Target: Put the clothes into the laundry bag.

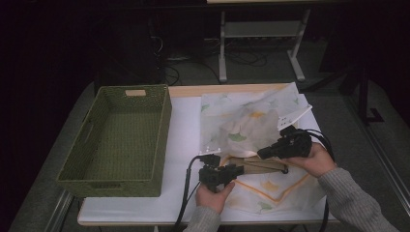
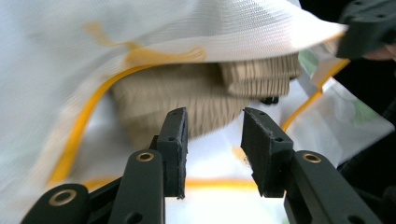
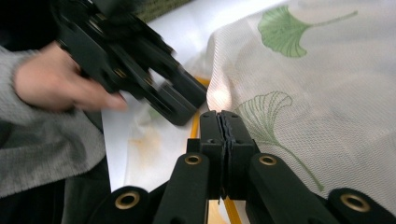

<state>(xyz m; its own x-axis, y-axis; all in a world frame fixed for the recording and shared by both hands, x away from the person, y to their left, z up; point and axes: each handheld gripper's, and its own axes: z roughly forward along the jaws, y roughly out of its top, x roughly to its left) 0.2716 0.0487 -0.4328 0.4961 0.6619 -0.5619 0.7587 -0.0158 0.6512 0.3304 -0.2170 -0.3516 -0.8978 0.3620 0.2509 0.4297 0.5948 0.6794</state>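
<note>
Table (image 1: 183,121): green woven basket (image 1: 118,140) at left. The white mesh cloth (image 1: 251,125) with ginkgo print lies just right of it, draped over a tan ribbed garment (image 1: 256,166) at its near edge.

High view: your right gripper (image 1: 263,152) lifts the cloth edge. Its own view shows the jaws pressed together, pinching the yellow-bordered hem.

Left gripper (image 1: 237,169): its view shows the jaws spread, nothing between the pads, garment just ahead under the raised cloth.

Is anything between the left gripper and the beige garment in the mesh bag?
Nothing visible. The right gripper holds the bag's edge up, so the garment lies exposed just ahead of the open left gripper.
</note>
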